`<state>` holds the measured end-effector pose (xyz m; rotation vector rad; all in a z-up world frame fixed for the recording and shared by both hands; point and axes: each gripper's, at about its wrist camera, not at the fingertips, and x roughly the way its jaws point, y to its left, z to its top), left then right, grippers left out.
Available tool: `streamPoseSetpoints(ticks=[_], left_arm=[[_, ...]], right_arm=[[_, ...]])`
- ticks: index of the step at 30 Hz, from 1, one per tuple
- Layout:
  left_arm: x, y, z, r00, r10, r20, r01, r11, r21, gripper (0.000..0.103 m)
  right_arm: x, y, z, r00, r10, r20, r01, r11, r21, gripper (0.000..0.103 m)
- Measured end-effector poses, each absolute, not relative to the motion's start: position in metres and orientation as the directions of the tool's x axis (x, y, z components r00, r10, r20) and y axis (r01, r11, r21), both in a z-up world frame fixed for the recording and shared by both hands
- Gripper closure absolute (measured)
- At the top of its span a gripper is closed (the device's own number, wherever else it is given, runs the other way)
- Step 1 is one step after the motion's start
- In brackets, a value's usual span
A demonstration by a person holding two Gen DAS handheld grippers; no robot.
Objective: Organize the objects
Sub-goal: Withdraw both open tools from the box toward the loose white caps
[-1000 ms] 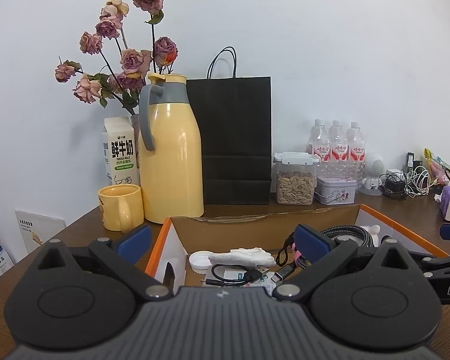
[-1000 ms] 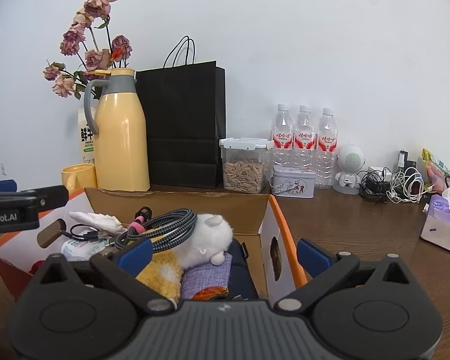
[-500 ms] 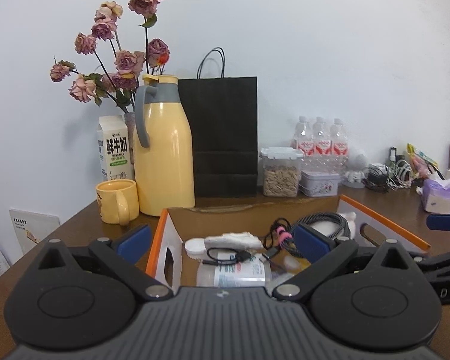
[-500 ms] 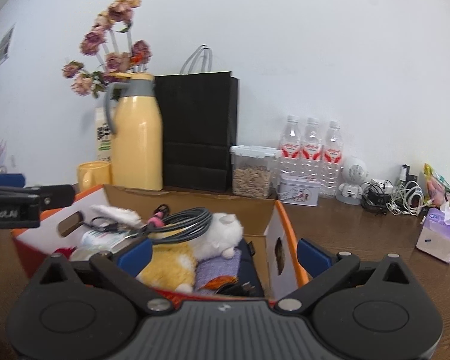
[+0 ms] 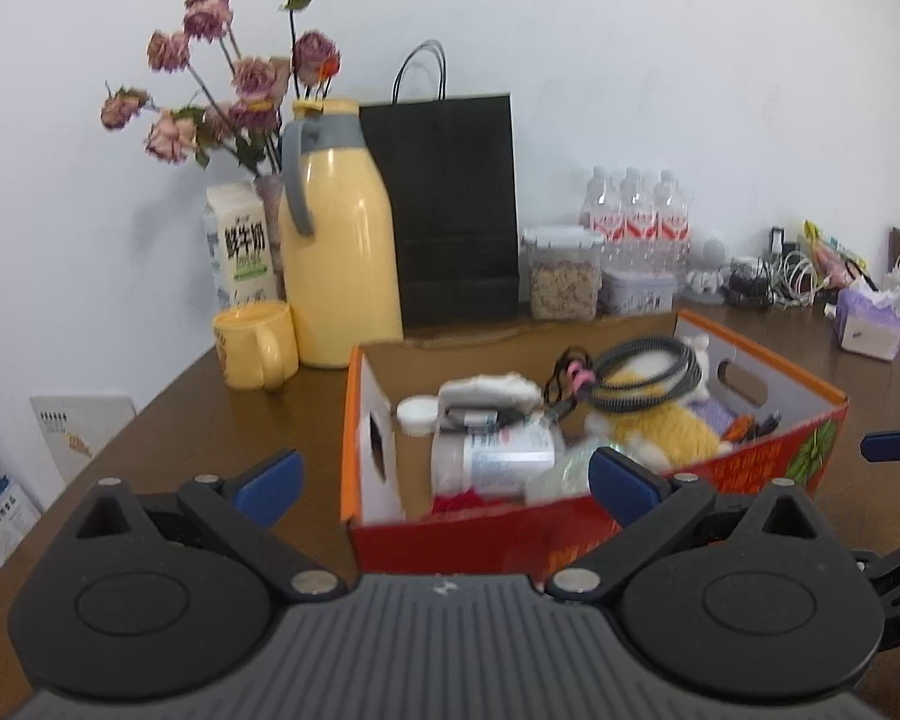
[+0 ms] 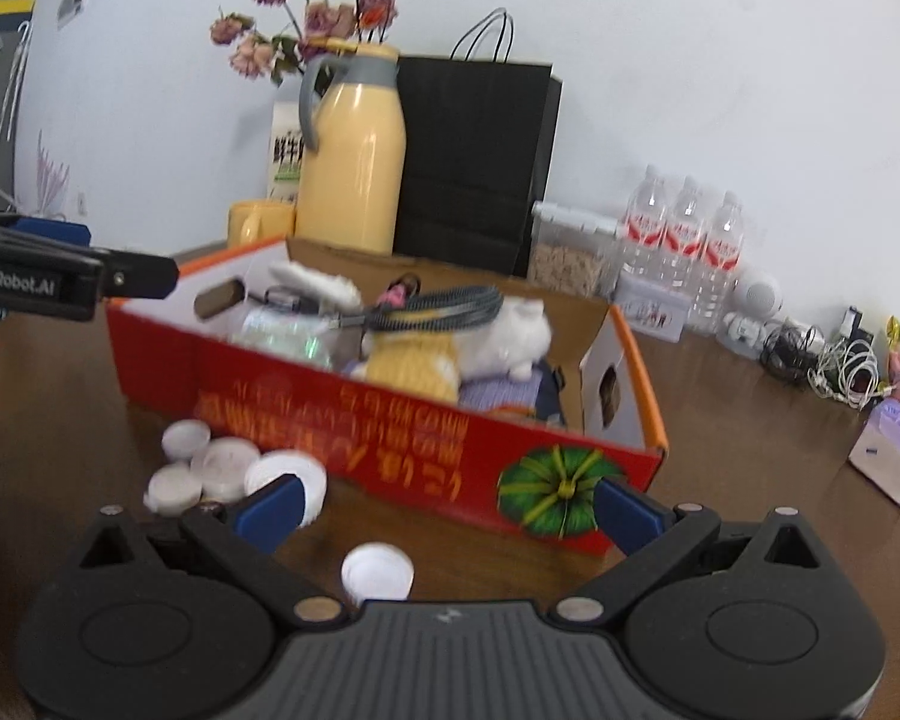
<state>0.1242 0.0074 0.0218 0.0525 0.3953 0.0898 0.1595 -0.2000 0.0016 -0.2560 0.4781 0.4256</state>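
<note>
A red and orange cardboard box (image 5: pixel 510 534) (image 6: pixel 390 450) sits on the brown table, packed with a plastic bottle (image 5: pixel 492 456), a coiled braided cable (image 5: pixel 648 378) (image 6: pixel 438 303), a yellow and white plush toy (image 5: pixel 666 432) (image 6: pixel 480 348) and white cloth (image 5: pixel 486 390). Several white round lids (image 6: pixel 222 462) lie on the table before the box, one more lid (image 6: pixel 378 570) nearer me. My left gripper (image 5: pixel 444 474) is open in front of the box. My right gripper (image 6: pixel 447 498) is open above the lids, empty.
Behind the box stand a yellow thermos (image 5: pixel 336 264), yellow mug (image 5: pixel 255 345), milk carton (image 5: pixel 240 246), vase of dried roses (image 5: pixel 240 90), black paper bag (image 5: pixel 450 204), cereal jar (image 5: pixel 564 276), tin (image 5: pixel 639 291) and water bottles (image 5: pixel 636 216). Cables (image 6: pixel 822 354) and tissue pack (image 6: pixel 894 450) lie right.
Both grippers have pulled back and risen away from the box; its red front wall and the white lids on the table have come into view. Both stay open.
</note>
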Motion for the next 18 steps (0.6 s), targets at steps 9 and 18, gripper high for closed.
streamPoseSetpoints(ticks=[9, 18], left_arm=[[0.114, 0.016, 0.000, 0.876, 0.089, -0.474, -0.078, 0.996, 0.043, 0.000], [0.122, 0.021, -0.022, 0.819, 0.069, -0.570, -0.079, 0.997, 0.008, 0.000]], right_arm=[[0.161, -0.198, -0.018, 0.760, 0.333, -0.558, -0.464, 0.880, -0.106, 0.010], [0.168, -0.198, -0.026, 0.727, 0.354, -0.589, -0.468, 0.882, -0.048, 0.037]])
